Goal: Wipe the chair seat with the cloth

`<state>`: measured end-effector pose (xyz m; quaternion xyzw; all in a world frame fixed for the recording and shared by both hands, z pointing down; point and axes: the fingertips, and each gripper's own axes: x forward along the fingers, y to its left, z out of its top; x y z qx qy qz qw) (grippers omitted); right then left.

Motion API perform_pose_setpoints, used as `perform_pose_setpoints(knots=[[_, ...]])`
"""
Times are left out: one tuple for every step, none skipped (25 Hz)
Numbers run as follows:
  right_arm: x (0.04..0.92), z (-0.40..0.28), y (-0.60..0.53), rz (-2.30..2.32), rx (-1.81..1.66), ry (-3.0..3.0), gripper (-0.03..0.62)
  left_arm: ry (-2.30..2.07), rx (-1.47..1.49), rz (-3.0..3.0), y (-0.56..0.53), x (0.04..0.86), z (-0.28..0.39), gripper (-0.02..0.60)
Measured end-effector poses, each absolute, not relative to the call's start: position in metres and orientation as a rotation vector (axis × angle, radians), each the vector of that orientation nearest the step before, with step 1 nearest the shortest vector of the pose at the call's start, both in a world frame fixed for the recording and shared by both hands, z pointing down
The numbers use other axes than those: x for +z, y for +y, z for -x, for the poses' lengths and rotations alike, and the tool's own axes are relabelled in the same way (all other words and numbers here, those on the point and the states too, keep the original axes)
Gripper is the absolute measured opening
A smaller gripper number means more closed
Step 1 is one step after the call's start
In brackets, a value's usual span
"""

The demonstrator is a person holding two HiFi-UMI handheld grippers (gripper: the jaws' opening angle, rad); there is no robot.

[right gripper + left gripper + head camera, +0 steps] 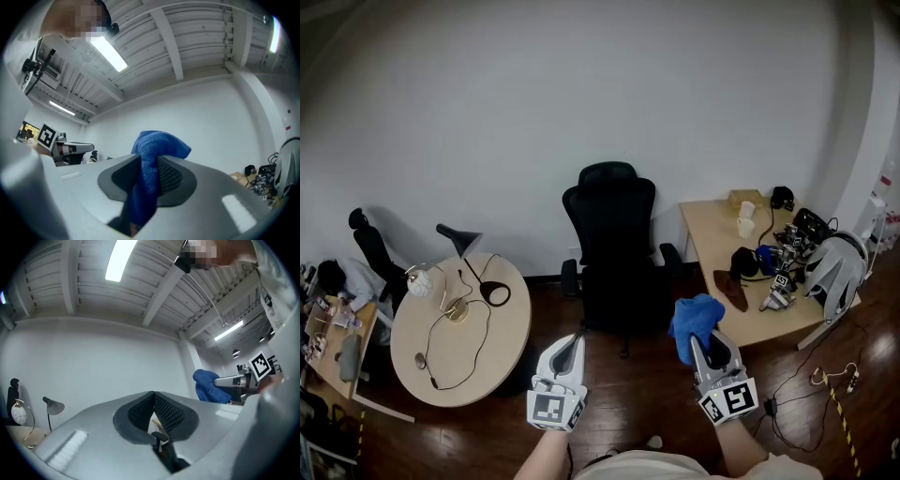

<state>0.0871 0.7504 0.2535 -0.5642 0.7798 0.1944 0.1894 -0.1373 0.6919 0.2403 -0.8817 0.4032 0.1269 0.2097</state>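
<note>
**Cloth held up in the right gripper, short of the chair**

The blue cloth point(695, 319) is bunched up in my right gripper point(702, 341), held above the dark floor point(628, 394) just in front of the black office chair point(614, 253) and to its right. It is not touching the chair. From the head view the chair faces me with its back against the white wall point(581, 94). Its seat point(620, 305) is a dark mass and I cannot make out its surface.

The right gripper view shows the grip itself. The two pads are pressed onto the cloth point(152, 161), which rises above them in a rounded lump and trails down between them. That view also catches my left gripper point(75, 149) off to the side with its marker cube point(46, 136).

The left gripper point(577, 337) hangs in front of the chair's left edge. Its own view shows the ribbed pads point(166, 411) meeting at their tips with nothing clamped. Through the slit below them, a dark armrest shape shows.

The same view picks up the cloth point(208, 386) from the side. It also shows the desk lamp point(52, 406), which the head view places on the round table point(502, 352) left of the chair. A cluttered desk point(712, 248) stands to the chair's right.
</note>
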Motion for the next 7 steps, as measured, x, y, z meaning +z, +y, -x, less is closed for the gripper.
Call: perform_pose_setpoints(knots=[[0.253, -0.083, 0.752, 1.590, 0.550, 2.191, 0.094, 1.114, 0.382, 2.433, 0.693, 0.238, 0.141, 0.029], [0.252, -0.080, 0.754, 1.595, 0.557, 2.190, 0.094, 1.111, 0.400, 2.420, 0.694, 0.237, 0.145, 0.029], [0.252, -0.076, 0.756, 1.598, 0.562, 2.190, 0.094, 1.112, 0.408, 2.414, 0.695, 0.237, 0.149, 0.029], [0.251, -0.073, 0.756, 1.599, 0.563, 2.190, 0.094, 1.112, 0.411, 2.412, 0.695, 0.236, 0.152, 0.029], [0.250, -0.069, 0.755, 1.598, 0.560, 2.190, 0.094, 1.110, 0.412, 2.413, 0.696, 0.234, 0.154, 0.029], [0.250, -0.066, 0.754, 1.598, 0.556, 2.191, 0.094, 1.106, 0.413, 2.414, 0.697, 0.233, 0.157, 0.029], [0.249, -0.062, 0.754, 1.597, 0.552, 2.192, 0.094, 1.102, 0.413, 2.416, 0.698, 0.232, 0.159, 0.029]])
